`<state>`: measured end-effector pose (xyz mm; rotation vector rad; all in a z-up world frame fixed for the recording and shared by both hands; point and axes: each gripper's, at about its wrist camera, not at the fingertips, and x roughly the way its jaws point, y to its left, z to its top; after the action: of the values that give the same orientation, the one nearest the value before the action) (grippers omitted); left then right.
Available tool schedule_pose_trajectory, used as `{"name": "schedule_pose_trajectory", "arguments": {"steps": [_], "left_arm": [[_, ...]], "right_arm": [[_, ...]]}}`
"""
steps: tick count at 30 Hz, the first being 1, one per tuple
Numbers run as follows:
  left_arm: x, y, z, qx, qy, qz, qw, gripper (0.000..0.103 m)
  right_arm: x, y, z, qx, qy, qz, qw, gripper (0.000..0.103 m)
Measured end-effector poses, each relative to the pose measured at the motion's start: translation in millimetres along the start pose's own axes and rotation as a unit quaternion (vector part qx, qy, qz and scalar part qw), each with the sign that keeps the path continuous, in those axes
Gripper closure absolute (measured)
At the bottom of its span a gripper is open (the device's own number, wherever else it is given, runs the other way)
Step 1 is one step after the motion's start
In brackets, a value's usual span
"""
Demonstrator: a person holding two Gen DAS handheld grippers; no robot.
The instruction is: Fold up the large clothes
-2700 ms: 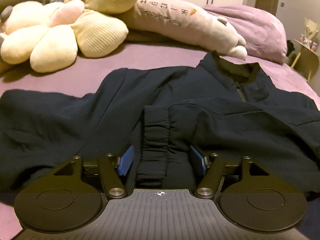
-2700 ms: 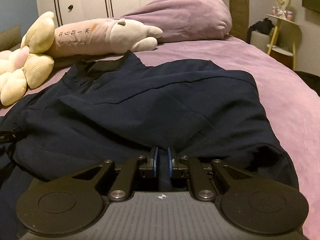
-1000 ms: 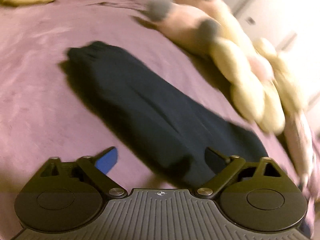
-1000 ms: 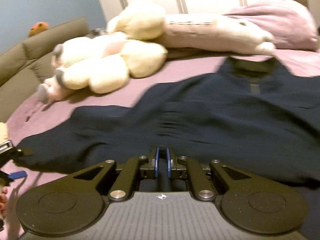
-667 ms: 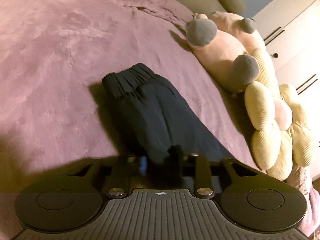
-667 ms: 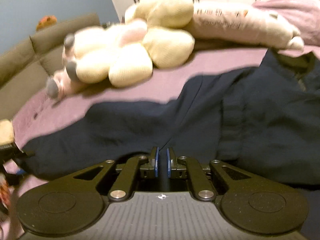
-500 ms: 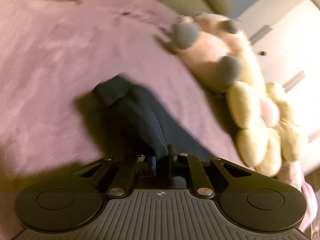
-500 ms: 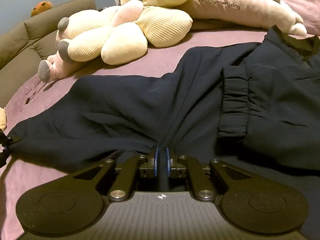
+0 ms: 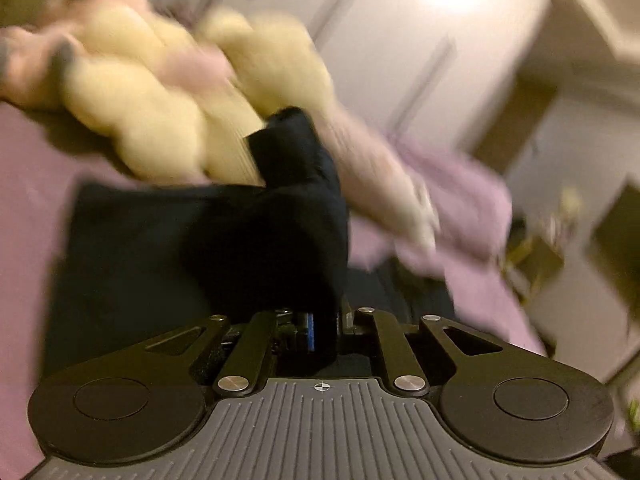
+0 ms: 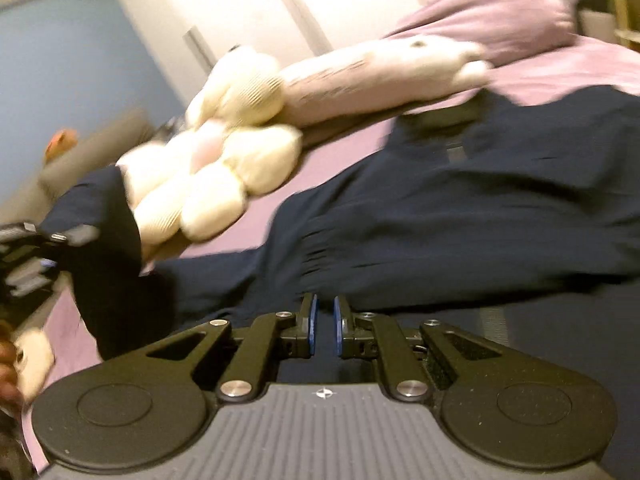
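Left wrist view is pretty smeared, but the left gripper (image 9: 325, 330) has its jaws pinched tight on the dark navy sleeve (image 9: 296, 200) of the jacket (image 10: 460, 216), and the sleeve stands up off the purple bed (image 9: 28, 184) in front of the camera. Looks to me like that sleeve is lifted so it can go over the jacket's body, which is the usual move when you fold something this big.

From the right wrist you can see the same lifted sleeve at the left edge, bunched around the left gripper. The jacket's body lies spread across the bed, collar toward the long pink plush pillow (image 10: 372, 72), with the yellow flower plush (image 10: 224, 176) just beside its shoulder. The right gripper (image 10: 323, 330) has its jaws nearly together, a thin gap between the blue pads (image 10: 313, 328). Dark cloth lies right at the tips, but I can't tell if any is actually pinched. My guess is it's pinning the hem so the body doesn't slide.
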<state>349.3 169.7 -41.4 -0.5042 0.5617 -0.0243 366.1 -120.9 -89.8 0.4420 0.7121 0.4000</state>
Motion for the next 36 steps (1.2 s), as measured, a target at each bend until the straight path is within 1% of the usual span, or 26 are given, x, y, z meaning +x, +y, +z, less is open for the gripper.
{"name": "schedule_pose_trajectory", "arguments": {"steps": [2, 3, 4, 5, 6, 7, 8, 9, 10, 12, 14, 16, 18, 19, 21, 22, 24, 25, 27, 29, 31, 32, 33, 34, 35, 36], "left_arm": [[38, -31, -29, 0.032, 0.03, 0.013, 0.9989, 0.081], [55, -40, -42, 0.045, 0.046, 0.026, 0.9976, 0.07], [72, -50, -58, 0.06, 0.066, 0.042, 0.9951, 0.056], [86, -56, -69, 0.076, 0.082, 0.055, 0.9922, 0.054], [96, -57, -76, 0.094, 0.087, 0.068, 0.9894, 0.046], [104, -61, -83, 0.12, 0.083, 0.076, 0.9864, 0.031], [107, -63, -86, 0.141, 0.076, 0.072, 0.9845, 0.019], [111, -64, -88, 0.154, 0.086, 0.059, 0.9826, 0.0], [114, -63, -86, 0.16, 0.102, 0.056, 0.9802, 0.0], [110, -61, -82, 0.172, 0.112, 0.061, 0.9769, 0.0], [86, -54, -77, 0.147, 0.106, 0.053, 0.982, 0.0], [49, -46, -75, 0.106, 0.075, 0.025, 0.9912, 0.0], [16, -35, -77, 0.078, 0.034, 0.024, 0.9961, 0.0], [3, -26, -77, 0.066, 0.015, 0.041, 0.9969, 0.0], [-10, -10, -78, 0.049, -0.009, 0.084, 0.9952, 0.0], [-11, 1, -80, 0.043, -0.012, 0.105, 0.9935, 0.0], [-11, 16, -83, 0.032, -0.005, 0.136, 0.9902, 0.0], [-7, 23, -83, 0.028, -0.005, 0.151, 0.9882, 0.0], [-6, 35, -84, 0.022, -0.022, 0.196, 0.9802, 0.0], [-6, 48, -85, 0.004, -0.021, 0.213, 0.9769, 0.0], [2, 61, -84, -0.027, -0.004, 0.207, 0.9779, 0.0], [7, 67, -83, -0.032, -0.002, 0.206, 0.9779, 0.001], [10, 68, -83, -0.029, -0.001, 0.212, 0.9768, 0.003], [13, 68, -82, -0.019, 0.0, 0.219, 0.9754, 0.004], [14, 66, -80, -0.014, -0.001, 0.22, 0.9754, 0.005], [14, 64, -77, -0.011, -0.003, 0.216, 0.9764, 0.012]], "right_arm": [[-16, -22, 1, 0.016, -0.001, -0.01, 1.0, 0.094], [-22, -31, 1, 0.017, 0.001, -0.017, 1.0, 0.094], [-27, -41, 1, 0.016, 0.003, -0.027, 0.999, 0.094], [-29, -48, 1, 0.018, 0.008, -0.034, 0.999, 0.094], [-30, -56, 1, 0.022, 0.014, -0.04, 0.999, 0.094], [-30, -64, 2, 0.029, 0.02, -0.047, 0.998, 0.094], [-30, -73, 2, 0.036, 0.025, -0.051, 0.998, 0.094], [-29, -80, 2, 0.042, 0.03, -0.053, 0.997, 0.094], [-28, -86, 2, 0.051, 0.034, -0.055, 0.997, 0.094], [-24, -97, 1, 0.07, 0.044, -0.044, 0.996, 0.094], [-24, -97, 3, 0.077, 0.039, -0.04, 0.995, 0.094], [-26, -95, 7, 0.075, 0.027, -0.036, 0.996, 0.09], [-26, -91, 14, 0.082, 0.016, -0.018, 0.996, 0.086], [-24, -90, 18, 0.088, 0.012, -0.008, 0.996, 0.083], [-18, -84, 25, 0.1, 0.007, 0.013, 0.995, 0.072], [-11, -79, 29, 0.105, 0.009, 0.026, 0.994, 0.069], [7, -70, 36, 0.107, 0.02, 0.05, 0.993, 0.053], [19, -64, 39, 0.107, 0.03, 0.053, 0.992, 0.051], [43, -55, 44, 0.103, 0.053, 0.068, 0.991, 0.048], [63, -45, 46, 0.087, 0.071, 0.062, 0.992, 0.048], [81, -36, 45, 0.067, 0.083, 0.046, 0.993, 0.053], [85, -31, 45, 0.058, 0.085, 0.046, 0.994, 0.067], [88, -26, 43, 0.042, 0.088, 0.043, 0.994, 0.085], [88, -21, 42, 0.027, 0.092, 0.037, 0.995, 0.086], [87, -15, 42, 0.013, 0.091, 0.033, 0.995, 0.09], [80, -10, 43, 0.0, 0.084, 0.033, 0.996, 0.091]]}}
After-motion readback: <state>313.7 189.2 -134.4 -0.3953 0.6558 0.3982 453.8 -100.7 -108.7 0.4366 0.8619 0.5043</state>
